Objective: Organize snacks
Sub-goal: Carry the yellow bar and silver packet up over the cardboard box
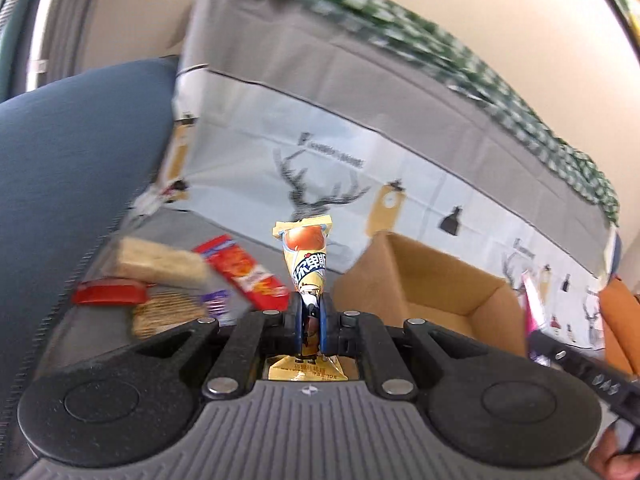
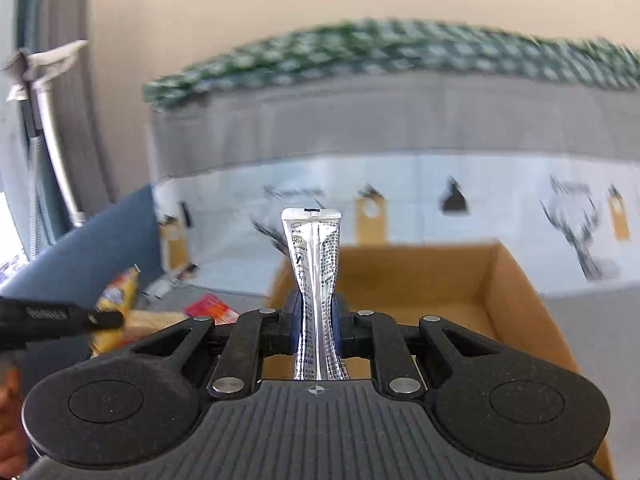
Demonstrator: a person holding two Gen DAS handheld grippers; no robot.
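Observation:
My left gripper (image 1: 311, 320) is shut on a yellow snack packet (image 1: 305, 258) that stands up between its jaws. A silver snack packet (image 2: 316, 256) with black print is pinched upright in my right gripper (image 2: 318, 320), which is shut on it. An open cardboard box (image 1: 432, 280) sits just right of the left gripper; in the right wrist view the cardboard box (image 2: 420, 280) lies straight ahead, beyond the fingers. The right gripper (image 1: 538, 330) also shows at the right edge of the left wrist view with a pink-edged packet (image 1: 534, 304). The left gripper and its yellow packet (image 2: 116, 300) show at the left of the right wrist view.
Loose snacks lie on the grey surface to the left: a red packet (image 1: 244, 272), a pale wafer pack (image 1: 160, 264), a cracker pack (image 1: 168, 312) and a red lid-like item (image 1: 108, 294). A blue cushion (image 1: 72, 152) rises at left. A deer-print cloth (image 1: 320, 184) hangs behind the box.

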